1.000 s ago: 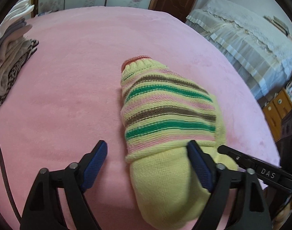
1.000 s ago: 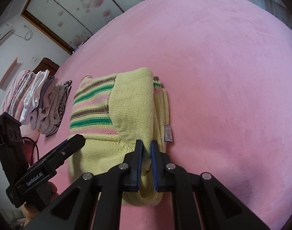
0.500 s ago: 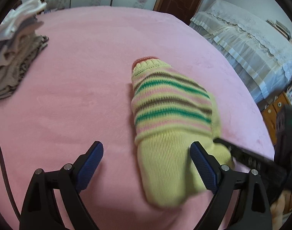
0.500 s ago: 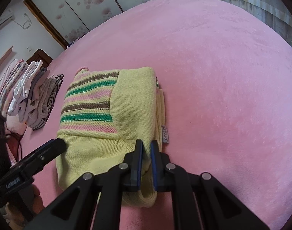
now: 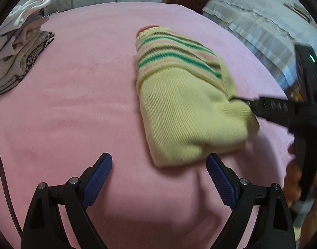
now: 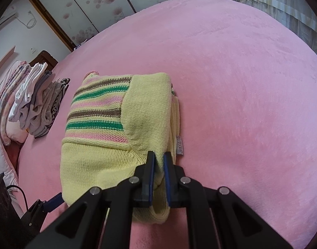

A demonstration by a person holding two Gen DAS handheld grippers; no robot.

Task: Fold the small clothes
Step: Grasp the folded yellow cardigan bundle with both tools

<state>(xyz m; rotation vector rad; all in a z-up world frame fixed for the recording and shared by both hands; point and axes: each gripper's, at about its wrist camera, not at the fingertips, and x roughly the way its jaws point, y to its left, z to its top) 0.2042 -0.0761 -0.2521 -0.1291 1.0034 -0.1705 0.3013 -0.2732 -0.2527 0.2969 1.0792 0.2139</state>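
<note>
The left gripper (image 5: 159, 166) hovers low at the near edge, its blue-padded fingers (image 5: 97, 176) spread wide apart with nothing between them. The right gripper (image 6: 158, 166) reaches in from the right, its jaws pressed nearly together, pinching a fold of yellow knit. The person's right hand (image 5: 293, 178) shows blurred behind its handle.
</note>
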